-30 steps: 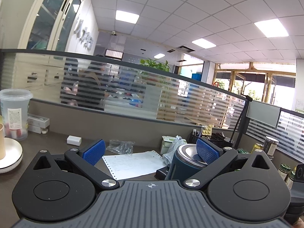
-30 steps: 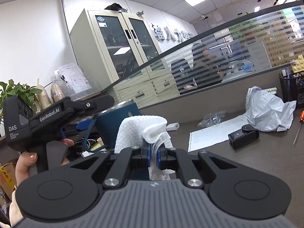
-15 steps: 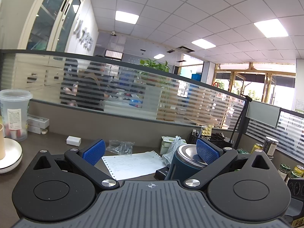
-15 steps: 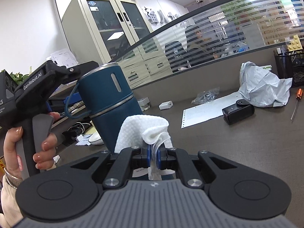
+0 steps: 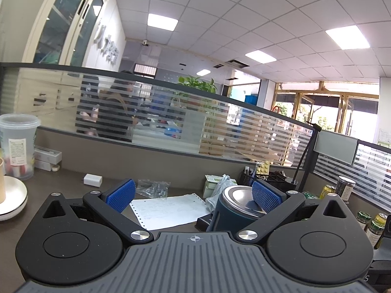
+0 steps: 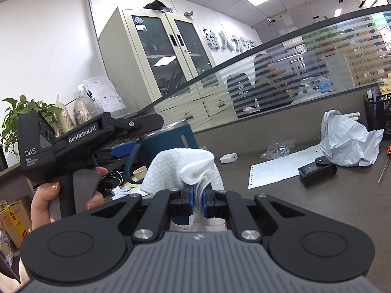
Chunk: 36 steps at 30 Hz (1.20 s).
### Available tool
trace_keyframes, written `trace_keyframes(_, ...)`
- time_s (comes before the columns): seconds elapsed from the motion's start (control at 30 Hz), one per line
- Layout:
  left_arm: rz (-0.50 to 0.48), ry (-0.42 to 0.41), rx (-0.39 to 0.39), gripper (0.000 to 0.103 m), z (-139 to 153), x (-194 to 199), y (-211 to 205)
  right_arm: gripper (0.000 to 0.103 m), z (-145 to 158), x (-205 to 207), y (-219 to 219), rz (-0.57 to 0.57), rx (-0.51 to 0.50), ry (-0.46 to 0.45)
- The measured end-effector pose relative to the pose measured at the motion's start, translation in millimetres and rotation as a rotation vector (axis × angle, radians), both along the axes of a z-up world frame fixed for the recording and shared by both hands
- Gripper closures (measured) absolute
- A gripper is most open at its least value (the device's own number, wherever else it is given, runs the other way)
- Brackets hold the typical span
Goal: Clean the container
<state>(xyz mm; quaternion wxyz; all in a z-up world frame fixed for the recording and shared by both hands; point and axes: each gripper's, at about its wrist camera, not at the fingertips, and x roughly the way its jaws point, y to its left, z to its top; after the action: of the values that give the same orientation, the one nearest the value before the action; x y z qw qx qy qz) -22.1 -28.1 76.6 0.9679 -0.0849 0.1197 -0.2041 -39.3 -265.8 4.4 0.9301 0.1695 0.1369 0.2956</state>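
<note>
A dark blue container [image 5: 227, 217] with a steel rim and a loop strap stands tilted at the right of the left wrist view. My left gripper [image 5: 193, 195] is open wide, and its right blue pad [image 5: 266, 195] sits over the container's mouth while the left pad is free. In the right wrist view a hand [image 6: 48, 195] holds that gripper above the container [image 6: 171, 139]. My right gripper [image 6: 198, 200] is shut on a white cloth [image 6: 180, 166], which bulges up in front of the container's side. The container's base is hidden.
On the brown desk lie a sheet of paper [image 5: 168, 210], a black pouch [image 6: 317, 172], a crumpled white bag [image 6: 347, 144] and a white adapter [image 5: 92, 180]. A plastic cup [image 5: 18, 144] and a white plate [image 5: 9, 195] are at the left, jars [image 5: 344, 188] at the right.
The right gripper with the cloth has moved closer to the container, so the cloth now covers more of its side. The left gripper and container keep the same relation.
</note>
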Motion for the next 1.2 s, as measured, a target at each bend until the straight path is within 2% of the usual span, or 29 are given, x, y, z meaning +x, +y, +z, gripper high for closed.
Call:
trace_keyframes(0.97,-0.004,-0.003,0.023,0.000,1.0,-5.5,-6.1,0.094,-29.9,6.7,8.6,0.030,-0.052,0.091)
trace_keyframes(1.2,-0.005,-0.007,0.026,0.000,0.3,-5.6,-5.5,0.094,-7.2,4.7,1.8,0.011,-0.026,0.005)
